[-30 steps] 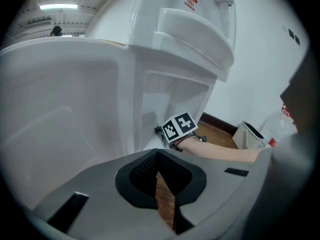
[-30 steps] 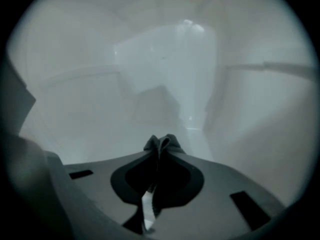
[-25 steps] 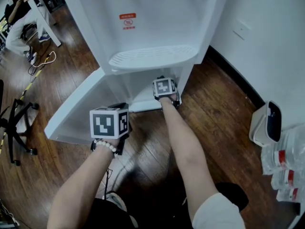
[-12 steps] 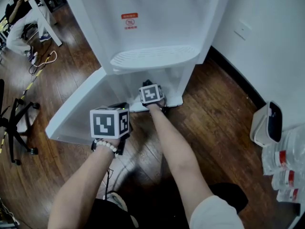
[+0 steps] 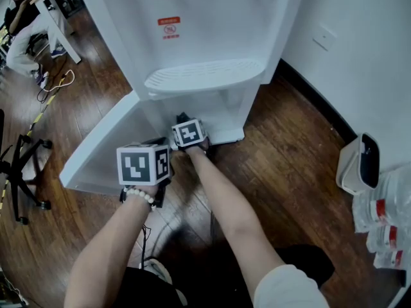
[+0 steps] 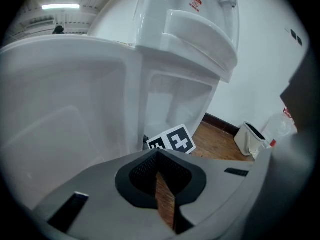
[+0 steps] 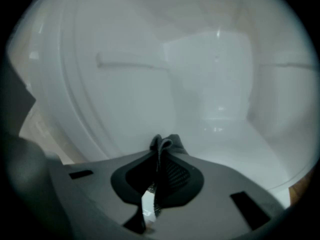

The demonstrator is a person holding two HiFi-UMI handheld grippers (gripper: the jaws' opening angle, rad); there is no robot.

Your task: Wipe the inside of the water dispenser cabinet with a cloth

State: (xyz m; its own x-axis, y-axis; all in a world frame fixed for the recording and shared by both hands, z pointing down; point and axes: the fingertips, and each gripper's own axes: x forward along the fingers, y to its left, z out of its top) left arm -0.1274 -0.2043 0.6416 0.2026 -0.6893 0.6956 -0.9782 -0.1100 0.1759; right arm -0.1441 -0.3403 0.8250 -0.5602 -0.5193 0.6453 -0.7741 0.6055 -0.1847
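Note:
The white water dispenser's lower cabinet [image 5: 221, 111] stands open, its door [image 5: 106, 147] swung out to the left. My right gripper [image 5: 187, 133] is low at the left part of the cabinet mouth. In the right gripper view it [image 7: 161, 155] is shut on a grey cloth [image 7: 168, 142], a fold of which pokes up past the jaws toward the white inner wall [image 7: 215, 79]. My left gripper [image 5: 144, 165] hangs in front of the open door, jaws shut with nothing in them [image 6: 159, 158]. The right gripper's marker cube [image 6: 172, 139] shows in the left gripper view.
The drip tray [image 5: 202, 76] juts out above the cabinet. A white bin [image 5: 358, 165] and water bottles [image 5: 385, 226] stand by the wall at the right. At the left are an office chair [image 5: 19, 169], floor cables [image 5: 58, 81] and a seated person [image 5: 22, 34].
My right gripper has moved with the cloth from the right side of the cabinet mouth to its left, toward me. The left gripper has stayed put.

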